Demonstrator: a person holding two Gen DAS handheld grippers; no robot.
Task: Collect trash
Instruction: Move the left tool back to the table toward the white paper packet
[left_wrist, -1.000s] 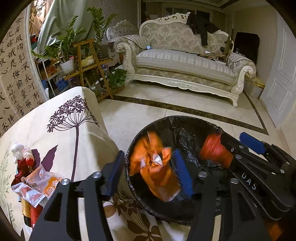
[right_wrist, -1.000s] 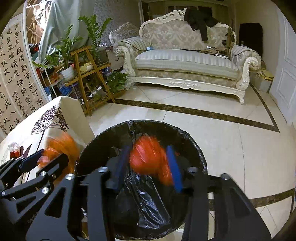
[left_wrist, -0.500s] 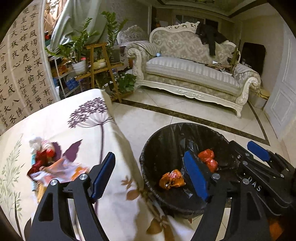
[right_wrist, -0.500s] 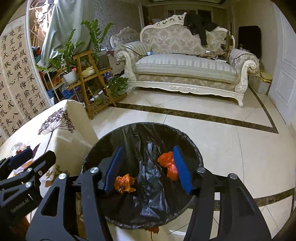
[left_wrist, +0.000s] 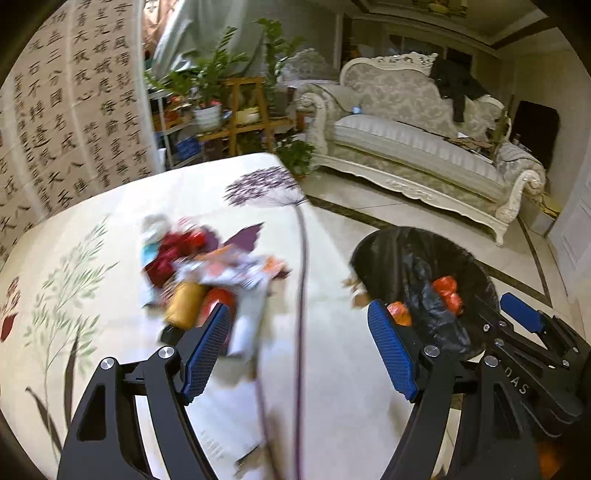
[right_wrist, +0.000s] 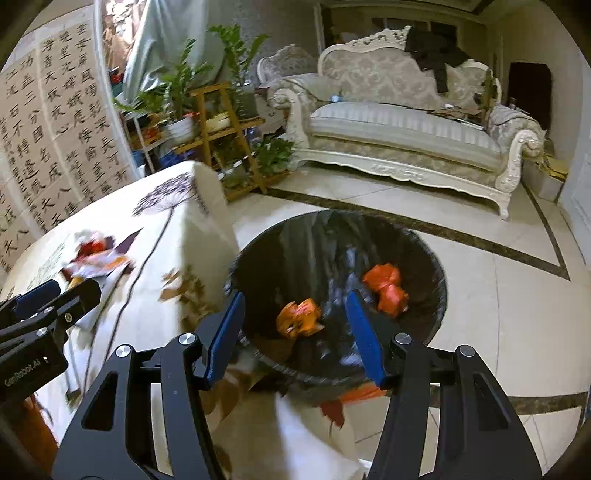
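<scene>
Meanwhile, both the left tongs (left_wrist: 301, 352) and the right tongs (right_wrist: 295, 332) are being held wide and empty, two orange wrappers (right_wrist: 299, 317) being contained in the bin (right_wrist: 424, 258).

A round trash bin (right_wrist: 424, 258) lined with a black plastic bag (left_wrist: 436, 317) stands on the tiled floor just beside the tabletop's draped edge. Two crumpled wrappers lie inside it, apart from each other: an orange wrapper (right_wrist: 299, 317) near the middle of the liner and a red-orange wrapper (right_wrist: 386, 288) toward the right wall. On the tabletop (left_wrist: 92, 229) a blurred heap of trash (left_wrist: 207, 273) lies together: white and orange crinkled packaging (left_wrist: 236, 271) on top, a yellow cylindrical container (left_wrist: 184, 304) and a red one (left_wrist: 218, 299) lying on their sides beneath it, and red and pale blue items (left_wrist: 162, 251) behind, too smeared to name.
</scene>
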